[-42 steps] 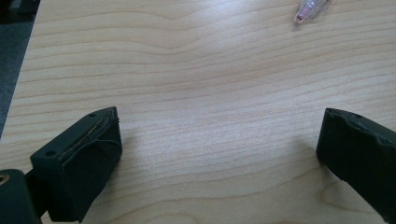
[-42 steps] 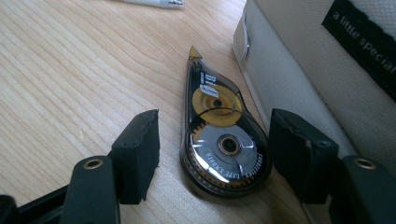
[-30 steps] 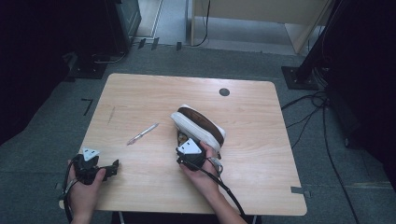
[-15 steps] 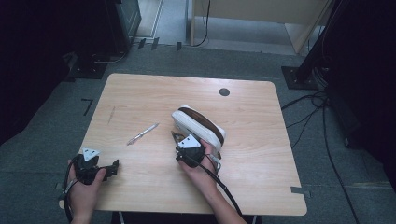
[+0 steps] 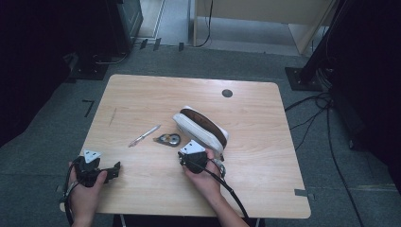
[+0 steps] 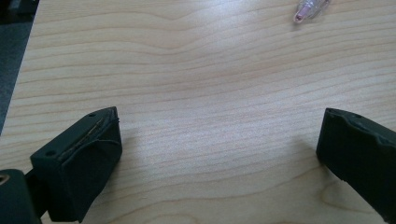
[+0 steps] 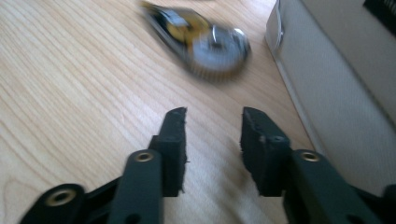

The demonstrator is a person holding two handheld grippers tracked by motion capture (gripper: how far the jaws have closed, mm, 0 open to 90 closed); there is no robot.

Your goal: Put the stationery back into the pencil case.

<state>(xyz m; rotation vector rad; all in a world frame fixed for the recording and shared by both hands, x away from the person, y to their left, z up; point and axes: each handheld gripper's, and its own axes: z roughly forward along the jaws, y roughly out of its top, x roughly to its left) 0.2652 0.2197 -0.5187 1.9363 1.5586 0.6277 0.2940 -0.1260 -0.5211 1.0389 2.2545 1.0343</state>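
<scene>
A white pencil case [image 5: 201, 126] with a brown open top lies at mid-table; its pale side [image 7: 345, 84] runs along the right of the right gripper view. Left of it lies a small dark, rounded tape dispenser [image 5: 168, 139], blurred in the right gripper view [image 7: 201, 39]. A pen [image 5: 144, 135] lies further left, and its tip [image 6: 308, 7] shows in the left gripper view. My right gripper [image 5: 183, 157] [image 7: 212, 121] is open and holds nothing, just short of the dispenser and beside the case. My left gripper [image 5: 112, 169] [image 6: 219, 140] stands wide open over bare wood near the front left corner.
The wooden table [image 5: 142, 94] has a round cable hole [image 5: 227, 93] near its far edge. Cables [image 5: 312, 113] trail over the grey floor at the right, by a black stand base [image 5: 302, 75]. Dark equipment stands at the back left.
My right gripper has drawn back toward the person, and the tape dispenser it covered now lies in the open on the table. The left gripper has stayed put.
</scene>
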